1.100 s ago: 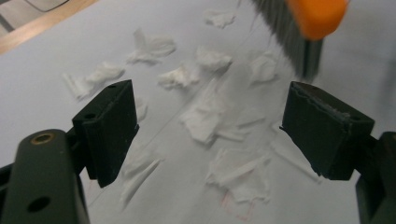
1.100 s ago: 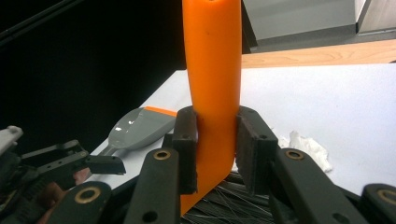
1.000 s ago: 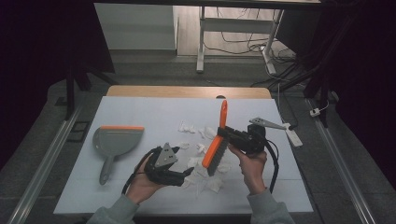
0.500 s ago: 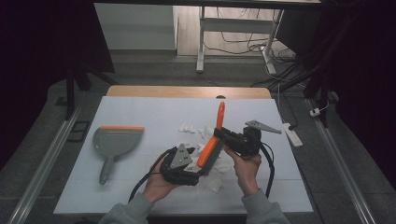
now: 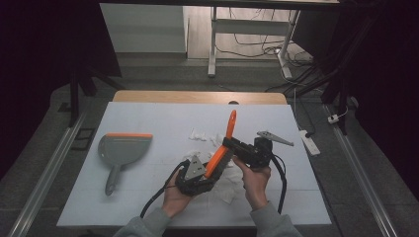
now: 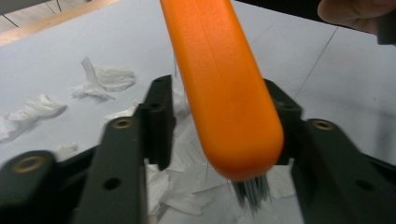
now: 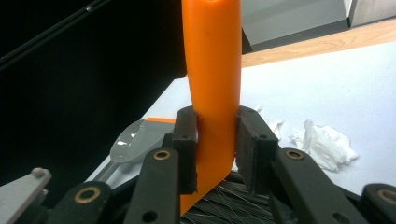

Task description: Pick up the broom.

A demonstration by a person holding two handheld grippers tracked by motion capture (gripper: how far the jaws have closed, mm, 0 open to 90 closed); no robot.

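**Handing the brush over, left side closing in**

So we're holding the brush (image 5: 221,148) up over the middle of the table (image 5: 148,118), just above the paper scraps (image 5: 200,134). Its long axis is running from about 7 o'clock up to 1 o'clock in the high view, bristle end low and toward us, handle tip poking up and away.

The right gripper (image 7: 215,154) is clamped on the brush, pads squeezing the orange body from both sides just above the bristles. That grip is looking solid.

The left gripper (image 6: 219,126) is coming at the low end from the 8 o'clock side, so it's the nearer one to the bristle head. Its jaws have just been closing, and the rounded orange end is sitting right between them. In the left gripper view the far pad is looking like it's touching the orange, while the near pad is still showing a gap, so we're calling that one not yet pinched.

What the next move hangs on, we reckon: the left jaws need to be squared across the brush's axis before the right lets go, otherwise that rounded end could be slipping out.

The dustpan (image 5: 123,148) is lying off at 9 o'clock, well apart from both hands.
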